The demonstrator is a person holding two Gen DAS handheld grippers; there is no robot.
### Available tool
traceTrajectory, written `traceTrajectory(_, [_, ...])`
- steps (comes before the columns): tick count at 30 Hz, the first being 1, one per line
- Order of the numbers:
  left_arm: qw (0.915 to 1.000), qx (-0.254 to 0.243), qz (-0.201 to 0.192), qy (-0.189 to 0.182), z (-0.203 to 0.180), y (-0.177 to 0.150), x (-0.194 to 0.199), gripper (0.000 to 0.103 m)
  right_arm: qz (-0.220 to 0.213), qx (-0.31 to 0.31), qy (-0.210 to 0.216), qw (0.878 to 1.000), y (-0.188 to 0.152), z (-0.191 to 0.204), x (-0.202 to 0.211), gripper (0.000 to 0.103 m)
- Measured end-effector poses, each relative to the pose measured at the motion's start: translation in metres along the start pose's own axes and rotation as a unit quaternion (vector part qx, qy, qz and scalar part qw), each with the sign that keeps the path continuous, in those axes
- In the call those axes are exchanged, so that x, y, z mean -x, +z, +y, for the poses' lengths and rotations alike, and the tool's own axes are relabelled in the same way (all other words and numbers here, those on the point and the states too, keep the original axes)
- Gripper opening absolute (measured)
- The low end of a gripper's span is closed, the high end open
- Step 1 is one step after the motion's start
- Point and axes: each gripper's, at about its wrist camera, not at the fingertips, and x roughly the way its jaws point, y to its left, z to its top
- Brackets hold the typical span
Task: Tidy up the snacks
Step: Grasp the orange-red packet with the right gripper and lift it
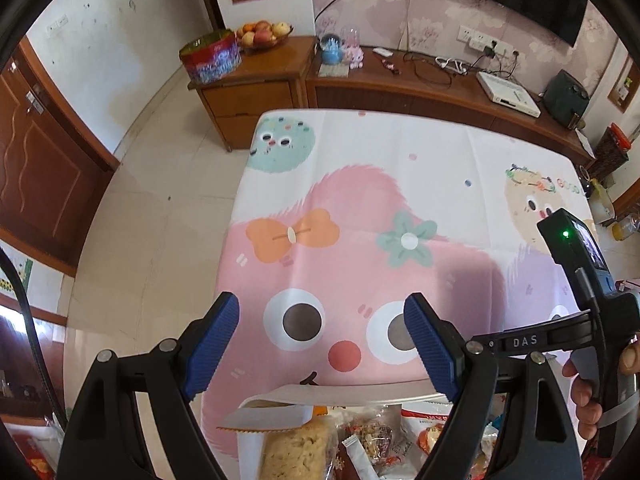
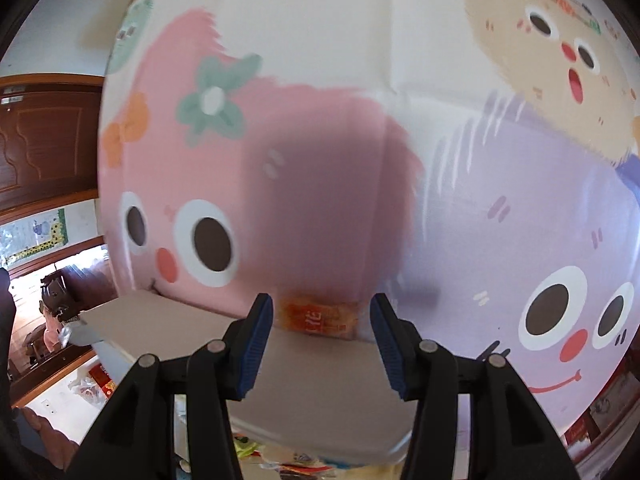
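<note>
In the left wrist view my left gripper [image 1: 322,340] is open and empty above the near edge of the cartoon tablecloth [image 1: 400,184]. Below it a white box [image 1: 340,394] holds snack packets: a pale rice-cracker pack [image 1: 296,448], a nut-mix pack [image 1: 372,436] and a red-and-white pack [image 1: 424,432]. My right gripper's body [image 1: 592,312] shows at the right edge. In the right wrist view, which is blurred, my right gripper [image 2: 322,340] is open; an orange snack packet [image 2: 318,318] lies on the cloth just beyond and between the fingertips, by the white box lid [image 2: 320,392].
A wooden cabinet [image 1: 256,92] behind the table carries a red tin [image 1: 210,60] and a fruit bowl [image 1: 262,34]. A long TV bench [image 1: 420,84] holds cables and a white device. Tiled floor [image 1: 152,208] lies left of the table.
</note>
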Motion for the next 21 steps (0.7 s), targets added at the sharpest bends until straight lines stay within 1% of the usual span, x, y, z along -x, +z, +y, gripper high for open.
traceTrajectory(3, [0.9999, 0.003, 0.011, 0.0, -0.002, -0.002, -0.009, 0.084, 0.016, 0.005, 0.005, 1.0, 0.001, 0.0, -0.008, 0.052])
traceTrajectory(4, [0.9999, 0.002, 0.013, -0.001, -0.003, -0.001, -0.011, 0.084, 0.016, 0.006, 0.004, 1.0, 0.001, 0.001, -0.009, 0.055])
traceTrajectory(7, [0.9998, 0.001, 0.019, -0.002, -0.007, -0.002, -0.015, 0.084, 0.025, 0.013, 0.006, 1.0, 0.003, 0.005, -0.012, 0.057])
traceTrajectory(12, [0.9998, -0.001, 0.019, -0.004, -0.01, -0.003, -0.015, 0.084, 0.047, 0.021, 0.012, 0.999, 0.008, 0.013, -0.021, 0.063])
traceTrajectory(14, [0.9998, 0.0, 0.021, -0.004, -0.01, -0.003, -0.015, 0.084, 0.05, 0.023, 0.009, 0.998, 0.008, 0.015, -0.023, 0.067])
traceTrajectory(18, [0.9998, 0.001, 0.022, -0.005, -0.01, -0.003, -0.015, 0.084, 0.05, 0.012, 0.01, 0.999, 0.009, 0.016, -0.024, 0.068])
traceTrajectory(21, [0.9997, 0.005, 0.024, -0.007, -0.01, -0.004, -0.016, 0.084, 0.051, 0.005, 0.003, 0.999, 0.011, 0.01, -0.025, 0.069])
